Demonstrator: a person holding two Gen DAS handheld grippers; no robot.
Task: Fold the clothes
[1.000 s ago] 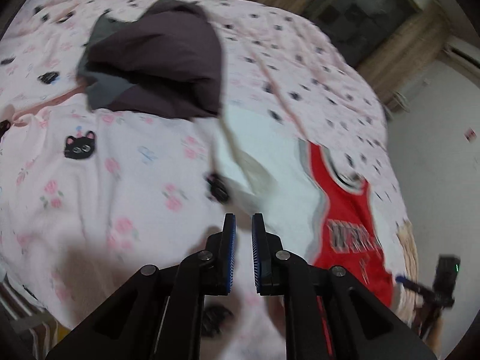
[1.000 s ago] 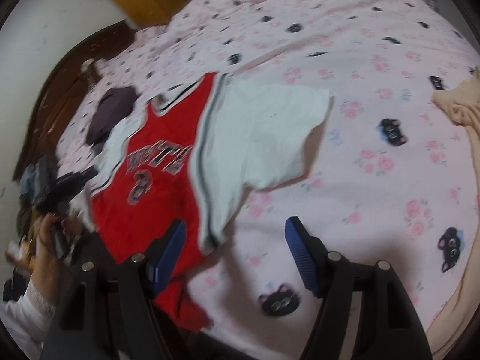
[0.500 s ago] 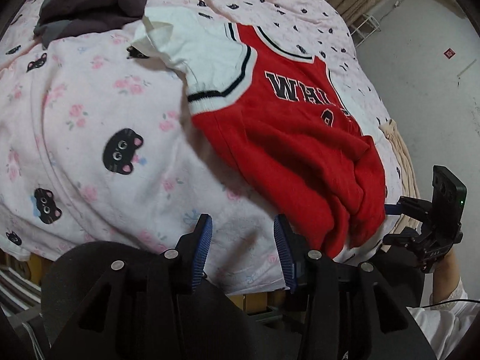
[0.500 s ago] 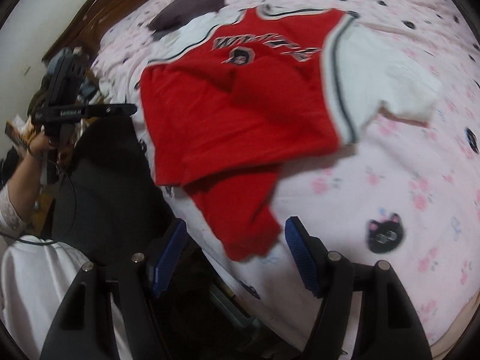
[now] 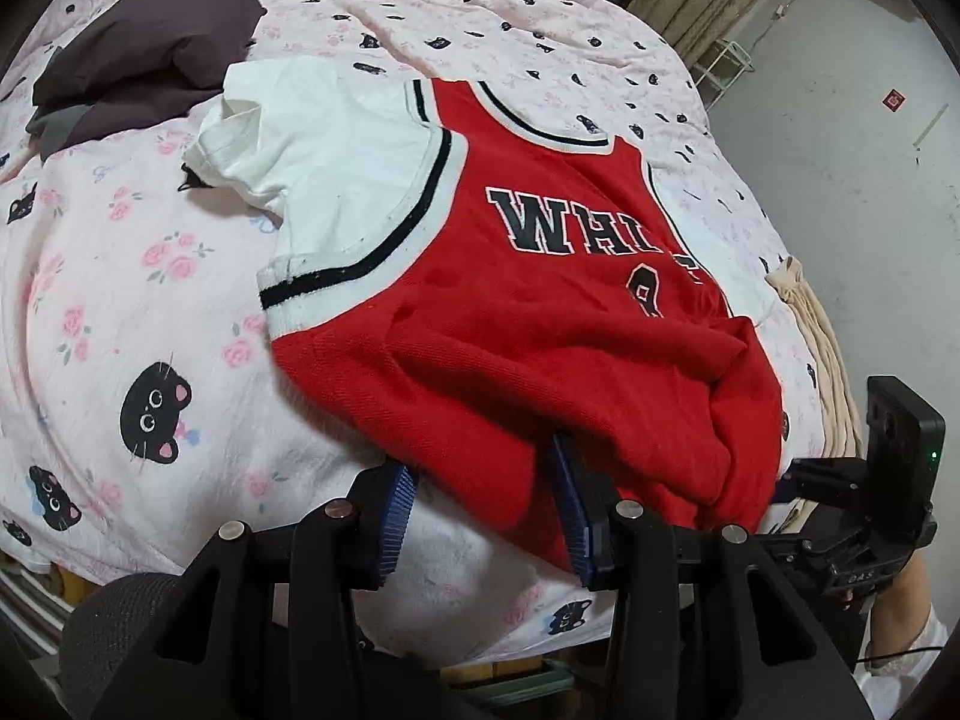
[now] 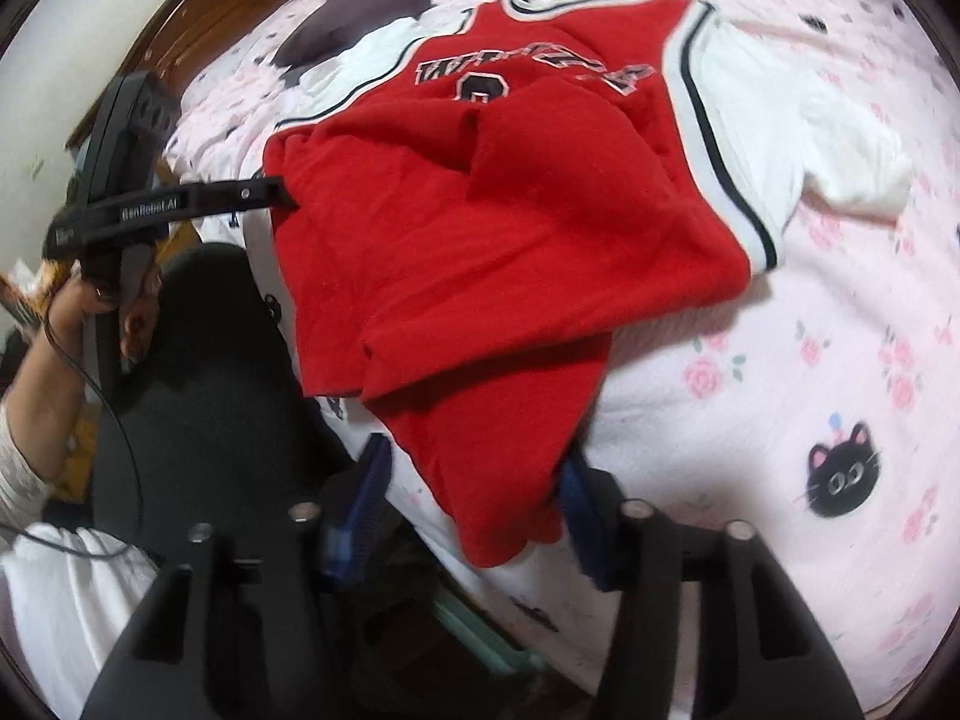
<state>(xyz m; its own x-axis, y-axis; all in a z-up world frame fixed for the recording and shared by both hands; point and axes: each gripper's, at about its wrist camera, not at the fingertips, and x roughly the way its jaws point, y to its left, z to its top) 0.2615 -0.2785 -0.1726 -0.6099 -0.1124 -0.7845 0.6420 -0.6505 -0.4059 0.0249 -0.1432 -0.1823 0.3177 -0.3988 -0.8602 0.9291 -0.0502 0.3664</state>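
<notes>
Left wrist view: the left tongs (image 5: pixel 483 498) are wide open, with blue pads on both fingers. The hem of the red jersey (image 5: pixel 510 324) lies in the gap between them, but the fingers do not squeeze it. The jersey spreads out ahead of the tongs on the pink bed sheet (image 5: pixel 150 276), which has black cat faces and roses on it. The jersey has black letters and white sleeves with black stripes. One white sleeve (image 5: pixel 324 150) lies ahead and to the left. Its low part is bunched up in folds near the tongs. Far ahead on the left sits a dark cloth heap (image 5: pixel 150 66). To the right, the other tongs (image 5: pixel 864 480) show at the bed's edge, just beside the jersey's bunched corner. A beige cloth (image 5: pixel 822 336) lies beyond them.

Right wrist view: the right tongs (image 6: pixel 474 516) are wide open too. A red corner of the jersey (image 6: pixel 480 228) hangs down between the two blue pads, and the pads are not pressed on it. The rest of the jersey lies ahead, wrinkled, with a white sleeve (image 6: pixel 798 132) to the right. To the left, a hand (image 6: pixel 90 312) holds the other tongs (image 6: pixel 180 204), whose tip touches the jersey's left edge. The dark heap (image 6: pixel 354 18) is far ahead.
</notes>
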